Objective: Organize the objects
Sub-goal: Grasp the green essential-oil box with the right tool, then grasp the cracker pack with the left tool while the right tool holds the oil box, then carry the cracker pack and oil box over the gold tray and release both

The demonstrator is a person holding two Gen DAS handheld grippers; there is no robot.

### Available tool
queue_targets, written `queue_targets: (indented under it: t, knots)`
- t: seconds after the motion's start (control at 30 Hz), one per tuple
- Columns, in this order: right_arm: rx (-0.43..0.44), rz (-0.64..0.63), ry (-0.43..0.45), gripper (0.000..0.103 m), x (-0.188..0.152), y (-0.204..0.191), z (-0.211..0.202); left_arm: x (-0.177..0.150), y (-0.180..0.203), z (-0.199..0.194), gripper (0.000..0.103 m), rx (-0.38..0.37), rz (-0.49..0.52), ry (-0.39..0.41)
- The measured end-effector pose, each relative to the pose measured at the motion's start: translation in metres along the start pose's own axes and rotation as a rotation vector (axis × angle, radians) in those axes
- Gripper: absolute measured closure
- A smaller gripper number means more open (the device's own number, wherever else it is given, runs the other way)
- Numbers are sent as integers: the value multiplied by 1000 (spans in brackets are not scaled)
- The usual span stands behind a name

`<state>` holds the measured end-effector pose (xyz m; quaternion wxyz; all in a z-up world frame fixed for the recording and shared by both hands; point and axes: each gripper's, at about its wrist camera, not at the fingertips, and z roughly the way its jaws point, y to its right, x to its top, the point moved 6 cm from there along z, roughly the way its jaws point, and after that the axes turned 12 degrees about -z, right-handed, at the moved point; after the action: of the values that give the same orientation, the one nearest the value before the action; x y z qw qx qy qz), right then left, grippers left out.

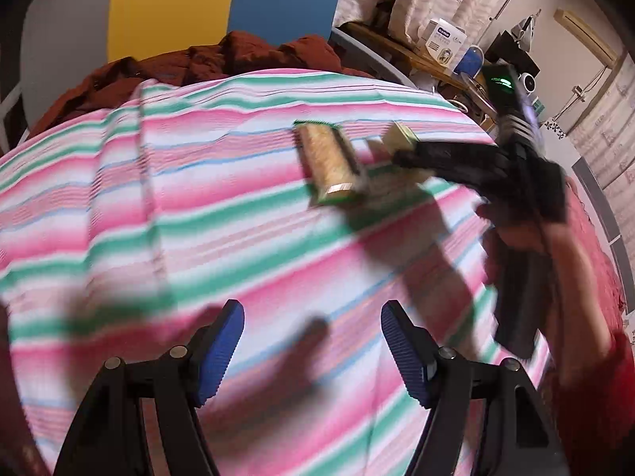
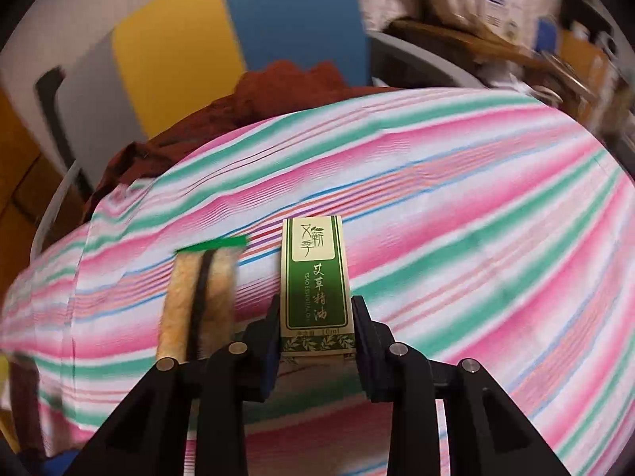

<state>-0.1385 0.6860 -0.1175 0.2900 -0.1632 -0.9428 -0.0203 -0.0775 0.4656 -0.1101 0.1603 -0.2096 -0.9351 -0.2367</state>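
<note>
A: Boxes, count two. One green-and-cream carton (image 2: 315, 281), slim and rectangular; one open green tray (image 2: 198, 297) with tan filling. Both are over the striped cloth (image 2: 476, 218), pink, green and white.

B: Grippers, count two. Right gripper (image 2: 315, 333): jaws narrow, clamped on the lower end of the carton, one pad on each long side. Left gripper (image 1: 313, 353): jaws wide, blue ribbed pads (image 1: 220, 353), only cloth between them.

A: Position of carton: upright in the right jaws, just beside the tray, which lies to its left on the cloth. Whether its base touches the cloth, cannot tell.

B: Differences by view. Right wrist view shows the carton face and a dark strip down the middle of the tray filling. Left wrist view shows the carton only as a blurred end, but adds the person's hand (image 1: 528, 234) on the right gripper's body, a red sleeve (image 1: 607, 388) and a green light on that gripper.

A: Writing. Carton reads "TSAO ESSENTIAL OIL", with Chinese characters and "10ml" near the foot. A white box (image 1: 442, 41) in the background clutter carries blue print, too small to read.

B: Background, both views: rust-red fabric (image 1: 222, 59), yellow and blue panels.
</note>
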Motion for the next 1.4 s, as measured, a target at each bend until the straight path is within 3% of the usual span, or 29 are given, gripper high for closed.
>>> queue_targets:
  t: [0.17,0.43,0.5,0.73,1.23,1.4]
  knots:
    - [-90,77,-79,72,-13,38,0,43,27,38,30,43,-6,18]
    - [-80,105,-95,72,-14,47,0,88,49,95,32,179,99,21]
    - [-76,114,-97,72,-15,47,0,91,49,96,33,182,133,63]
    - [-71,116,-95,72,-17,40,-4,78,37,83,57,155,195,157]
    - [-57,-64,9,72,-2,-22,-25,33,1,32,58,116,88,252]
    - [-63,-104,24,72,-2,-36,-28,19,-1,14,58,116,101,299]
